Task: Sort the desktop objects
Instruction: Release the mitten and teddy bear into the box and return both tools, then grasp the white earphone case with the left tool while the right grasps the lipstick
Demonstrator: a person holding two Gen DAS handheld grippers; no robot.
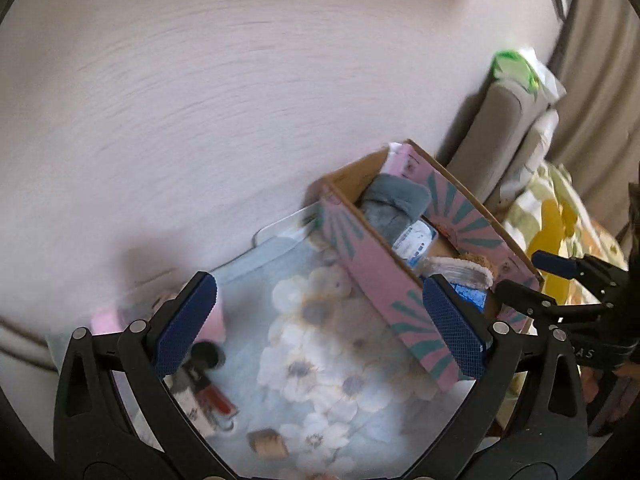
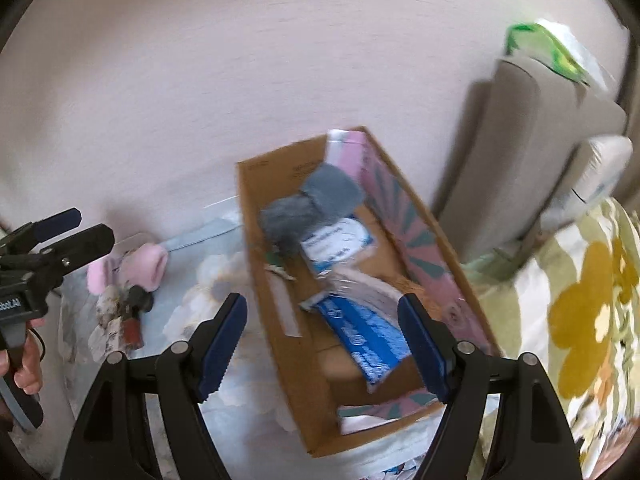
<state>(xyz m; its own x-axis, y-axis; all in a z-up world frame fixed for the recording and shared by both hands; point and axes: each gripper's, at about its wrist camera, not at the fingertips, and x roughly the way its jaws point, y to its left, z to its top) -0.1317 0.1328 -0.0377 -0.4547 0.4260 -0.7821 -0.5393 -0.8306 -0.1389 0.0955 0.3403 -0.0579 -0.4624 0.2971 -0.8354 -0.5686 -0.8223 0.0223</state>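
A pink and teal cardboard box (image 1: 380, 280) (image 2: 280, 280) stands on a floral-covered table (image 1: 320, 340). In it lie a grey plush item (image 1: 392, 208) (image 2: 312, 204), a white and blue packet (image 2: 340, 244) and a blue pouch (image 2: 364, 336). My left gripper (image 1: 320, 320) is open and empty, above the table left of the box. My right gripper (image 2: 324, 344) is open and empty, above the box's near end; it also shows in the left wrist view (image 1: 532, 276). Left of the box lie a pink item (image 2: 136, 268), a red lipstick (image 1: 216, 396) (image 2: 132, 328) and a brown item (image 1: 268, 444).
A pale wall (image 1: 240, 80) rises behind the table. To the right stand a grey upholstered headboard (image 2: 532, 140), with a green and white pack (image 2: 552, 48) on top, and a yellow floral bedspread (image 2: 580, 300). The left gripper shows in the right wrist view (image 2: 60, 232).
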